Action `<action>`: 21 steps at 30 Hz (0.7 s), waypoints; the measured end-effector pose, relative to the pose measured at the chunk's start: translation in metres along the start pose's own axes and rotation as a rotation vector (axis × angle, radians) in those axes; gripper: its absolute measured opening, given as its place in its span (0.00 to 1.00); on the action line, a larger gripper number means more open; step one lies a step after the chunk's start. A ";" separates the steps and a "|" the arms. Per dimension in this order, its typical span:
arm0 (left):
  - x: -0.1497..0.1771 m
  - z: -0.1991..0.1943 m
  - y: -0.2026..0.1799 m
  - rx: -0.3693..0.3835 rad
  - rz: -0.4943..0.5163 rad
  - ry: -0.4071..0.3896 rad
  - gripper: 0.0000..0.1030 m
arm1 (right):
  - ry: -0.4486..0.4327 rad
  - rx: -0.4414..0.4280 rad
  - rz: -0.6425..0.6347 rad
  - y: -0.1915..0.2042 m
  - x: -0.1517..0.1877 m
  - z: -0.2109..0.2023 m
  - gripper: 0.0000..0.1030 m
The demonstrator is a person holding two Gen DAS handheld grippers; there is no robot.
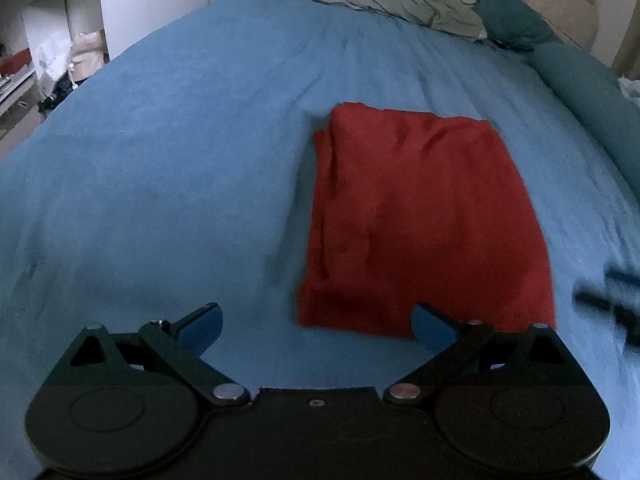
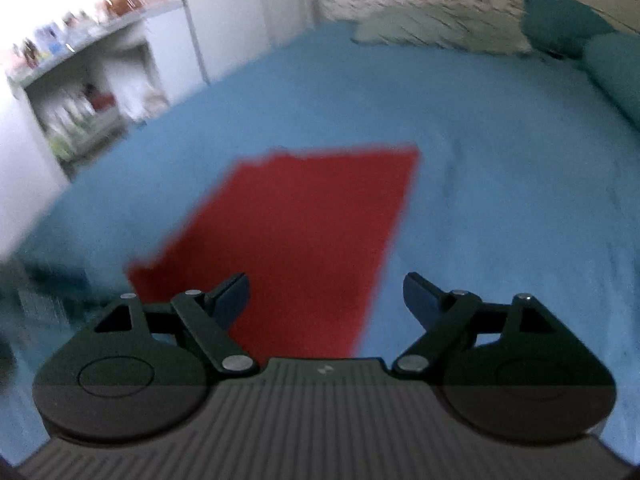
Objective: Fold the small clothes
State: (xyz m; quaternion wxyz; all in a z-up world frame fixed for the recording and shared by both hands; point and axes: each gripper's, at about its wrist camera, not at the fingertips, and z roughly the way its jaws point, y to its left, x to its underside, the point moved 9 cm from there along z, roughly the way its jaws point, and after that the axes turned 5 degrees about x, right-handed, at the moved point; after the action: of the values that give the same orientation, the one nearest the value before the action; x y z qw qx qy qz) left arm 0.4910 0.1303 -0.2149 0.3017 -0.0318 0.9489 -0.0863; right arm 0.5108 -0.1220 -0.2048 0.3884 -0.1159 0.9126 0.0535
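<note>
A red garment [image 1: 424, 220] lies folded into a rough rectangle on the blue bedspread [image 1: 180, 168]. My left gripper [image 1: 316, 326] hovers at its near left corner, jaws wide open with nothing between them. A dark blur at the right edge of the left wrist view is my right gripper [image 1: 612, 292]. In the right wrist view the red garment [image 2: 296, 240] is blurred by motion. My right gripper [image 2: 326, 300] stands open above the garment's near right edge, and its fingers hold nothing.
Pillows lie at the head of the bed: a pale green one [image 1: 400, 4] and teal ones [image 1: 516, 16], with a teal bolster [image 1: 592, 96] along the right side. Shelves [image 2: 80, 108] and a white cabinet [image 2: 232, 12] stand beyond the bed's left edge.
</note>
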 end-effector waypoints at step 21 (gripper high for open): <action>0.015 0.039 0.054 -0.148 -0.014 0.021 1.00 | 0.028 0.213 0.094 -0.014 0.055 0.054 0.89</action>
State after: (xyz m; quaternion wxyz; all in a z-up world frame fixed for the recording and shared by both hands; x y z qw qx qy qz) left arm 0.5013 0.1759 -0.2647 0.2881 -0.0597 0.9556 -0.0181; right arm 0.5152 -0.1342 -0.2823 0.3826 -0.0315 0.9230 -0.0273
